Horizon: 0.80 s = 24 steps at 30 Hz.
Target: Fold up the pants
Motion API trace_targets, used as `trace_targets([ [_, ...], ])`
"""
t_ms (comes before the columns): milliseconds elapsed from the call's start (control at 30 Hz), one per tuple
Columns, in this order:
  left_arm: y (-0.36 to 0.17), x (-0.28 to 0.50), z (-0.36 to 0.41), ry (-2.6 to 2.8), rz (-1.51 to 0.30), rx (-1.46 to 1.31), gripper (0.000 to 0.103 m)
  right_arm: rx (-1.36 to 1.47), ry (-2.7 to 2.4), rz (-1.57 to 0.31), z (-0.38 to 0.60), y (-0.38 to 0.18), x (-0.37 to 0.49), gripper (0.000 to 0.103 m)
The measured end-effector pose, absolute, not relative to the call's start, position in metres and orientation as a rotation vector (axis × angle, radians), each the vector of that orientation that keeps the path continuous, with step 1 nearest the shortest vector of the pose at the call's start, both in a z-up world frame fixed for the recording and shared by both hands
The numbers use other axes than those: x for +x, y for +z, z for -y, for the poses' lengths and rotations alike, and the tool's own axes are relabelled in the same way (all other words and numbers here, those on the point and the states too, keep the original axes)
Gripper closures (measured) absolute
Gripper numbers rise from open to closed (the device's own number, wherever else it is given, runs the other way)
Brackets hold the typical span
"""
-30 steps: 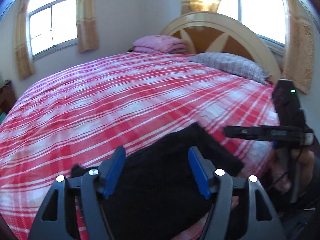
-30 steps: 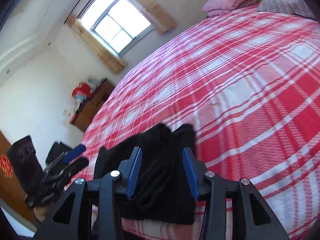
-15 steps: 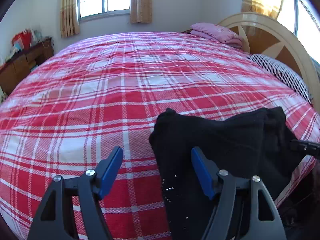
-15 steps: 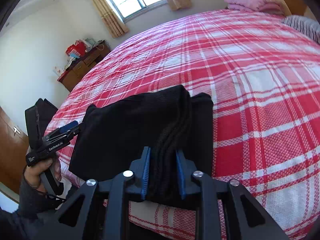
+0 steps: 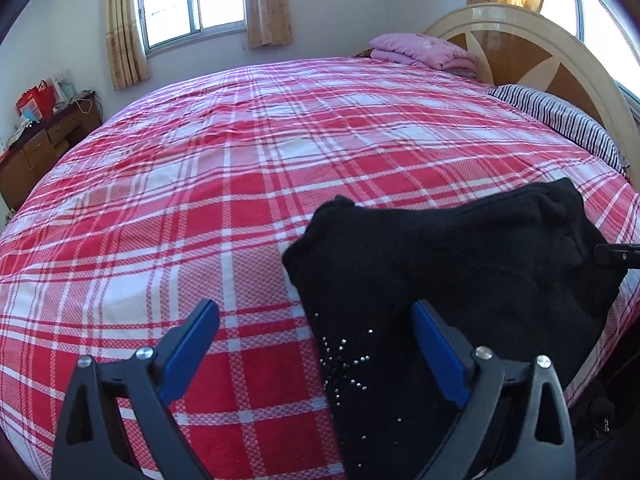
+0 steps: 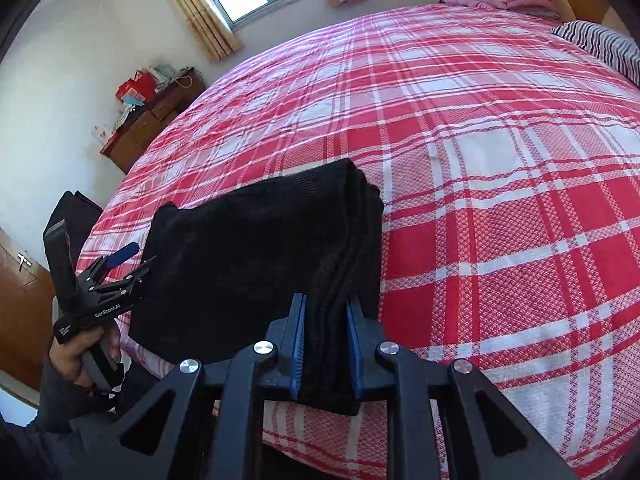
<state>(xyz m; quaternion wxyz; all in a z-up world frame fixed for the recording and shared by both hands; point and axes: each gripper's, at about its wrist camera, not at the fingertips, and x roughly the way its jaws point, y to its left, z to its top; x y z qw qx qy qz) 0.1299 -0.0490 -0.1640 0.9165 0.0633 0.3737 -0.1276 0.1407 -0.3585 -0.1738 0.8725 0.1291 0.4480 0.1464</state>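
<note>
My right gripper [image 6: 326,344] has just been closing, and its blue pads now pinch the thick stacked fold of the black pants [image 6: 256,256] between them. My left gripper [image 5: 316,348] has just been opening; its jaws stand spread wide, with one corner of the pants, dotted with small silver studs [image 5: 344,364], lying between them but touched by neither pad. In the right wrist view the left gripper [image 6: 128,258] sits just beside the pants' far side, gripped by my left hand [image 6: 78,350] in a dark sleeve. The pants lie folded into a compact pile at the near edge of the bed [image 5: 240,184], on its red and white plaid cover. At the far end are a folded pink blanket [image 5: 424,50], a striped pillow [image 5: 560,120] and the arched headboard [image 5: 532,52]. A wooden dresser [image 6: 156,120] stands by the wall under the curtained window [image 5: 192,0].
</note>
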Motion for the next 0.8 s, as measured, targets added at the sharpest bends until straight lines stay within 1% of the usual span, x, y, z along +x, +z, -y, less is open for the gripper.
trace_targets([
  [67, -0.165, 0.129, 0.048, -0.260, -0.768, 0.124, 0.001, 0.282, 0.313, -0.940, 0.361, -0.171, 0.142, 0.082],
  [133, -0.165, 0.129, 0.047, -0.261, -0.771, 0.115, 0.001, 0.291, 0.292, -0.925, 0.367, -0.166, 0.141, 0.076],
  [167, -0.165, 0.129, 0.048, -0.259, -0.770, 0.116, 0.001, 0.283, 0.279, -0.909, 0.366, -0.163, 0.141, 0.076],
  [300, -0.165, 0.128, 0.049, -0.251, -0.766, 0.122, 0.000, 0.257, 0.264, -0.750, 0.362, -0.131, 0.130, 0.074],
  [367, -0.166, 0.129, 0.049, -0.252, -0.770, 0.115, 0.000, 0.250, 0.326, -0.728, 0.350, -0.122, 0.129, 0.062],
  [400, -0.166, 0.129, 0.048, -0.252, -0.770, 0.114, 0.000, 0.233, 0.362, -0.730, 0.341, -0.120, 0.131, 0.060],
  [533, -0.167, 0.130, 0.047, -0.256, -0.773, 0.109, 0.000, 0.199, 0.401, -0.768, 0.316, -0.137, 0.152, 0.059],
  [667, -0.167, 0.130, 0.047, -0.263, -0.776, 0.101, 0.000, 0.233, 0.319, -0.869, 0.323, -0.169, 0.183, 0.059],
  [800, -0.168, 0.130, 0.047, -0.266, -0.779, 0.098, 0.000, 0.234, 0.347, -0.881, 0.327, -0.170, 0.185, 0.059],
])
